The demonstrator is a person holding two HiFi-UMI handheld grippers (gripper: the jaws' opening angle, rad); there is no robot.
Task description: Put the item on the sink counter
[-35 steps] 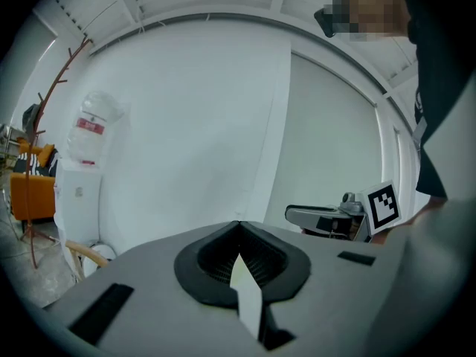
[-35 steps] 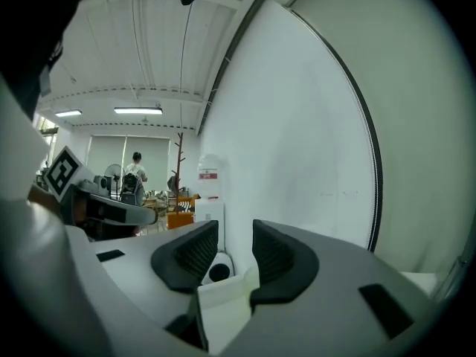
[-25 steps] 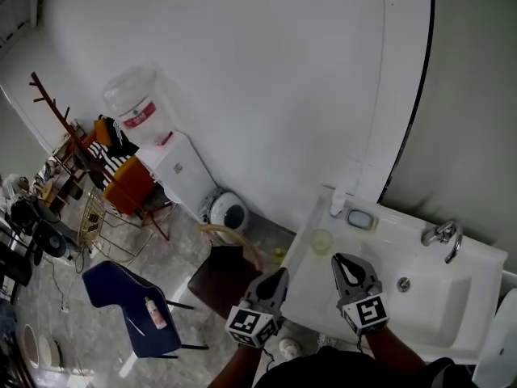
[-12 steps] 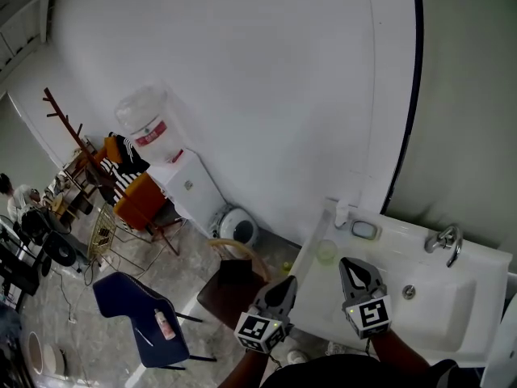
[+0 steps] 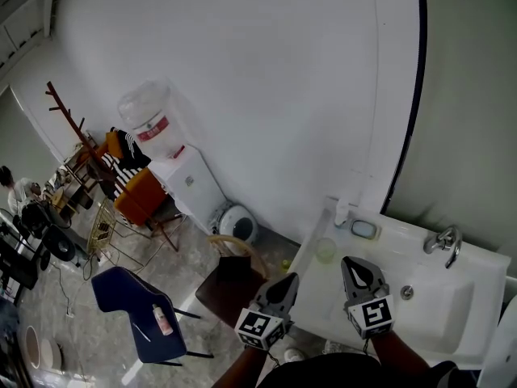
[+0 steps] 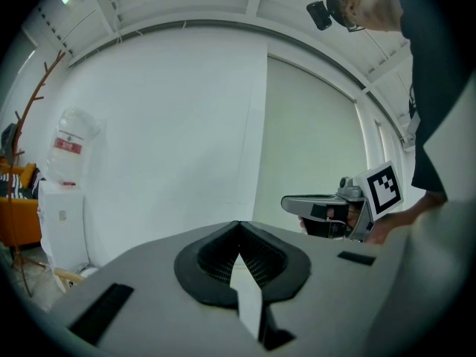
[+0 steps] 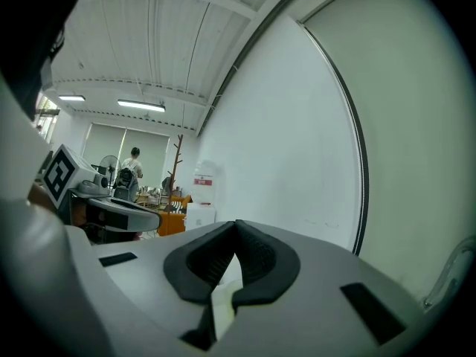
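The white sink counter (image 5: 311,297) runs along the wall at the lower right of the head view. My left gripper (image 5: 287,282) hangs over the counter's left edge, jaws shut and empty. My right gripper (image 5: 355,263) hovers above the counter beside the basin, also shut with nothing between its jaws. In the left gripper view the left gripper (image 6: 238,225) points at the bare wall, with the right gripper (image 6: 290,201) at its right. In the right gripper view the right gripper (image 7: 236,224) shows closed jaws, and the left gripper (image 7: 149,218) sits at its left. A pink bottle (image 5: 159,318) lies on a blue chair (image 5: 133,309).
On the counter stand a pale green cup (image 5: 325,250), a soap dish (image 5: 363,229) and a small white bottle (image 5: 342,212). The faucet (image 5: 443,241) is behind the basin drain (image 5: 406,292). A brown bin (image 5: 230,285), a water dispenser (image 5: 174,168) and a coat rack (image 5: 77,132) stand to the left.
The head view has shifted a little, so the room sits lower and to the right in the frame. Both grippers keep much the same place over the counter, still closed.
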